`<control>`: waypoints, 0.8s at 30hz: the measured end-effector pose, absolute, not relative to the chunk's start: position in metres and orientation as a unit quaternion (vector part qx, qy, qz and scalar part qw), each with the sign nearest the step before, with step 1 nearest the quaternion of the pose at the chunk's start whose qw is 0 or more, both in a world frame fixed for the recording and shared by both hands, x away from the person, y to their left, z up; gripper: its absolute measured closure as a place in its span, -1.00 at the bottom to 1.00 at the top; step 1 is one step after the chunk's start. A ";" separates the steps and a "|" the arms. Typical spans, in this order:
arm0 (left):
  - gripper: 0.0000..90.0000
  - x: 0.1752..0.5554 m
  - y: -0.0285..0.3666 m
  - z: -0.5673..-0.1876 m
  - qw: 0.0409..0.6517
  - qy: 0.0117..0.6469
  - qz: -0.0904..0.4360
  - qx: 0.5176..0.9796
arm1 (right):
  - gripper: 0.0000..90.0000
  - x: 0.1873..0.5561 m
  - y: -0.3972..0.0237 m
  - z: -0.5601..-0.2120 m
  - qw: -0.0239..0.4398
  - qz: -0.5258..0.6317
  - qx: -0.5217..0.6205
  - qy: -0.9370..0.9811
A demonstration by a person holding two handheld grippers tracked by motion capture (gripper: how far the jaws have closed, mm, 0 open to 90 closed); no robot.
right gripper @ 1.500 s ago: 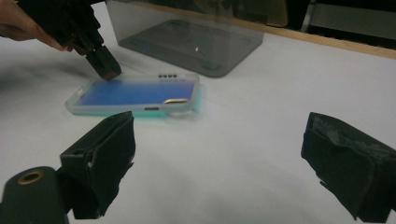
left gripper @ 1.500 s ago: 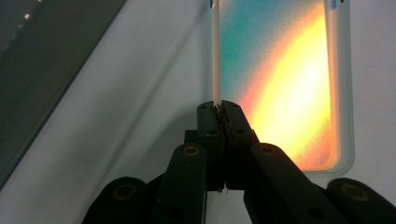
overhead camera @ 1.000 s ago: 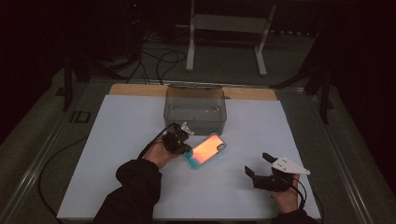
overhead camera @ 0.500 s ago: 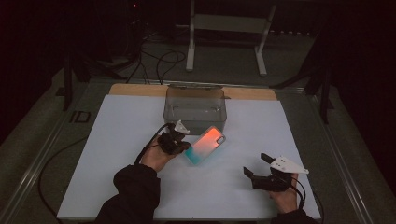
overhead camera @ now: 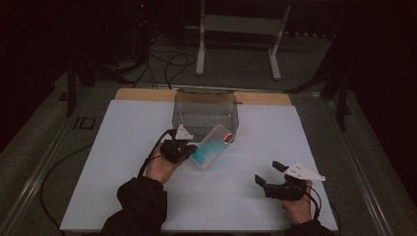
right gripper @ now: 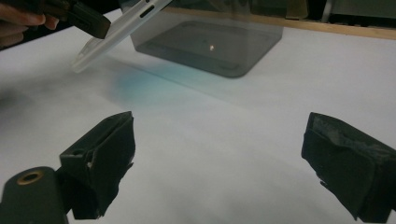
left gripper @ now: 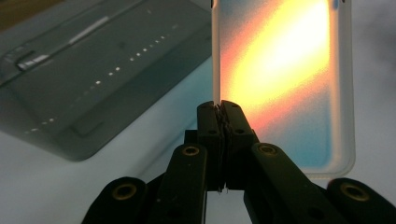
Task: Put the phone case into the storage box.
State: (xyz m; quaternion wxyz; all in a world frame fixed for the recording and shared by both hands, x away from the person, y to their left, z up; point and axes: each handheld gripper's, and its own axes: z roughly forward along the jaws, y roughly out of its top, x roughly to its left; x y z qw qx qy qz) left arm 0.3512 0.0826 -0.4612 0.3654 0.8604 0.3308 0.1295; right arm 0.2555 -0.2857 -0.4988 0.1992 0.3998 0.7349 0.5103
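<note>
1. A flat, translucent phone case with an orange-to-teal gradient (overhead camera: 211,146) is held off the white table sheet (overhead camera: 123,147), tilted, its far end up toward the smoky grey see-through plastic box (overhead camera: 206,112) and just in front of that box's near wall.
2. The case is gripped by one long edge near a corner; in the left gripper view the left gripper (left gripper: 220,108) is seen clenched on that thin rim, jaws almost touching. Edge grip is judged deliberate: a thin shell lying flat offers no other purchase.
3. Tilt is judged to suit lifting the case over the box wall and dropping it in; case not yet inside.
4. A teal tint is cast on the sheet under the case in the right gripper view, so the case (right gripper: 116,32) is clear of the surface.
5. The right gripper (overhead camera: 269,173) is kept low at the near right of the sheet, well apart from case and box, jaws released wide with nothing between them. Judged parked, out of the way.
6. Risk: pinch on a slim rim, so the case could pivot or slip.
</note>
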 end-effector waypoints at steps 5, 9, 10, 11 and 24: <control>0.98 0.348 0.089 -0.455 0.383 0.343 0.142 0.846 | -0.78 0.257 -0.282 -0.495 0.197 0.516 0.395 0.734; 0.98 0.346 0.091 -0.451 0.387 0.348 0.159 0.839 | -0.79 0.259 -0.277 -0.488 0.194 0.523 0.385 0.735; 0.98 0.345 0.092 -0.449 0.391 0.349 0.163 0.836 | -0.79 0.262 -0.274 -0.485 0.188 0.526 0.385 0.734; 0.98 0.345 0.092 -0.449 0.391 0.349 0.163 0.836 | -0.79 0.262 -0.274 -0.485 0.188 0.526 0.385 0.734; 0.98 0.339 0.094 -0.443 0.415 0.359 0.183 0.816 | -0.78 0.284 -0.242 -0.458 0.162 0.548 0.371 0.732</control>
